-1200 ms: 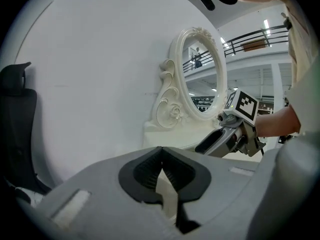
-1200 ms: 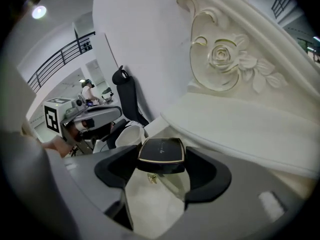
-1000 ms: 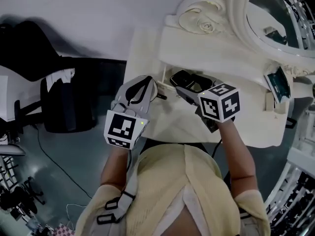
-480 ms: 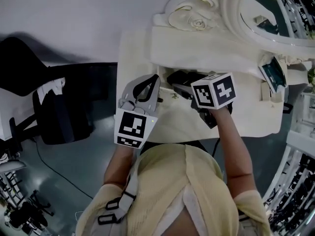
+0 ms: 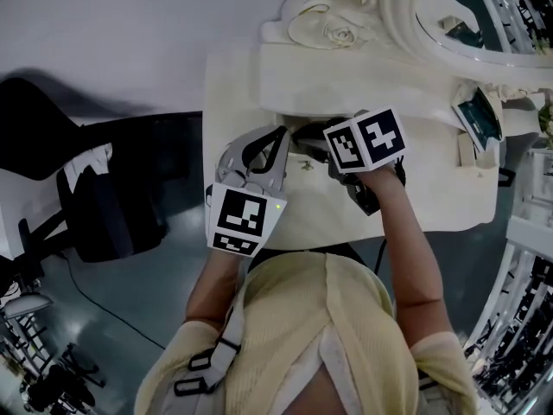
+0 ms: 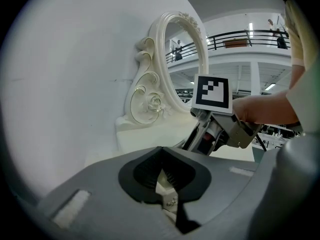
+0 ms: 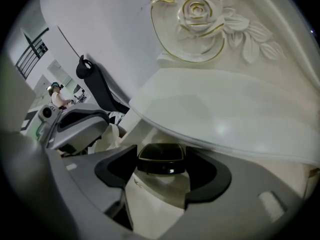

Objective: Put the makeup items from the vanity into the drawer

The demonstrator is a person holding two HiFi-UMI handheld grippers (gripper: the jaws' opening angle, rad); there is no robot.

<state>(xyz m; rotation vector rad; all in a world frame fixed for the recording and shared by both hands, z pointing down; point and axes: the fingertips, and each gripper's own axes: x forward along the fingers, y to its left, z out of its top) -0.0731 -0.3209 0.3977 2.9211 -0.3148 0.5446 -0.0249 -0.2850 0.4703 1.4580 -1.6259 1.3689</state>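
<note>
Now, left gripper point(image 5: 276, 142): jaws pressed together, apparently on nothing, over the table's left part.
Right gripper point(image 5: 309, 138): clamped on the compact, just beside the left gripper.
Compact point(image 7: 161, 159): black, gold-rimmed, held level over a cream surface beneath an overhanging ledge; possibly the drawer, hard to tell.
Table point(image 5: 415, 193): cream.
Mirror point(image 5: 406, 26): carved oval frame, rising at the table's back.

Vanity surface point(image 5: 233, 85) is cream-white all over, and the rose carving point(image 7: 200, 11) on it has thin gold outlines. The compact point(image 7: 161, 160) is glossy black with a gold rim. The left gripper point(image 6: 162, 176) and right gripper point(image 7: 161, 171) are grey with black jaws, and each marker cube point(image 5: 365, 139) has black-and-white squares. The shirt point(image 5: 302, 327) is pale yellow, and the chair point(image 5: 104, 206) left of the vanity is black.
</note>
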